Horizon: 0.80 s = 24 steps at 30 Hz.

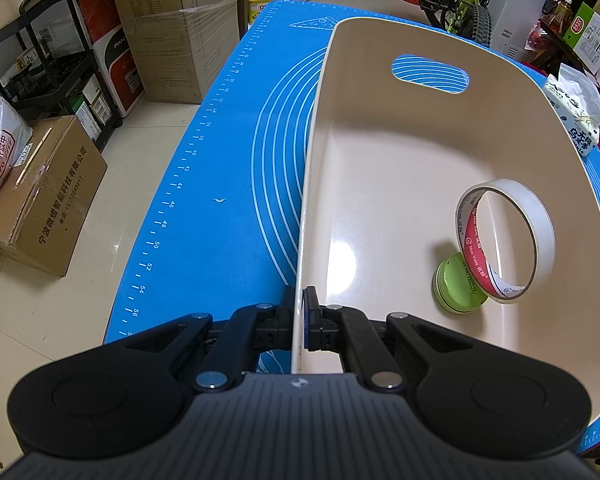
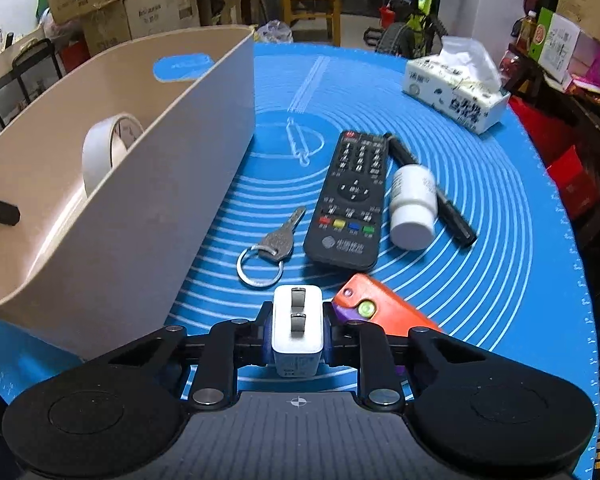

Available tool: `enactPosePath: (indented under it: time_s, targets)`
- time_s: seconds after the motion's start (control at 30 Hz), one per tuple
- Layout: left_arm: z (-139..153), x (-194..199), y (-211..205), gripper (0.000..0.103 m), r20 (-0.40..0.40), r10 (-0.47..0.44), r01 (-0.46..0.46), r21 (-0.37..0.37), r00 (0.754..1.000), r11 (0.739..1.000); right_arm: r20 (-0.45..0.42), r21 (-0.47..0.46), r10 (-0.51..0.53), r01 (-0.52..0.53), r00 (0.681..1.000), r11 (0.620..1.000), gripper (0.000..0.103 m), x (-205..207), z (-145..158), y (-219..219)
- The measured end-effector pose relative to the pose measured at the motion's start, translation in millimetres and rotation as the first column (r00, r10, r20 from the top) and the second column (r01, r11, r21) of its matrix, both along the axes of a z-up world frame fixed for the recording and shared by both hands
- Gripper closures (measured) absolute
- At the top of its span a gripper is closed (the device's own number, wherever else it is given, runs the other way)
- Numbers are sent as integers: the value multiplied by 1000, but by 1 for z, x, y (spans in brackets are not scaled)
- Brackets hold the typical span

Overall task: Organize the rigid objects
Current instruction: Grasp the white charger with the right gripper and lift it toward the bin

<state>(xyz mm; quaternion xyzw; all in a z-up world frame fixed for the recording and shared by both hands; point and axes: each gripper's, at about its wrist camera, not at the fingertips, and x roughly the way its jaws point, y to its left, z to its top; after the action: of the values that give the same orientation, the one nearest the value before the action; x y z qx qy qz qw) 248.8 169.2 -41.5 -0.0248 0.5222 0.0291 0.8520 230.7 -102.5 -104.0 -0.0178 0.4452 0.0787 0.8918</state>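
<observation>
My left gripper (image 1: 300, 308) is shut on the near wall of a beige plastic basket (image 1: 312, 184), one finger inside and one outside. Inside the basket lie a roll of white tape (image 1: 540, 236) and a small green round tin (image 1: 454, 288). My right gripper (image 2: 298, 332) is shut on a white plug adapter (image 2: 298, 324), held just above the blue mat. The basket (image 2: 160, 184) stands to its left. On the mat ahead lie a key on a ring (image 2: 272, 246), a black remote (image 2: 348, 200), a white pill bottle (image 2: 412, 208), a black pen (image 2: 456, 216) and an orange tool (image 2: 384, 304).
A blue baking mat (image 2: 500, 240) covers the round table. A tissue pack (image 2: 456, 92) sits at the far right of the mat. Cardboard boxes (image 1: 40, 196), a black shelf cart (image 1: 52, 64) and a bicycle (image 1: 460, 0) stand on the floor around the table.
</observation>
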Motion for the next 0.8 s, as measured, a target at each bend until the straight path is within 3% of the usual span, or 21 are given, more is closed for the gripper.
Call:
enactPosePath:
  time_s: [0.43, 0.8]
  targets:
    - [0, 0, 1, 98, 0, 0, 0, -1, 1000, 1000, 123, -14, -4, 6, 992, 1000, 71, -2, 45, 0]
    - [0, 0, 1, 98, 0, 0, 0, 0, 1000, 1000, 271, -13, 1, 3, 963, 1000, 71, 3, 99, 10]
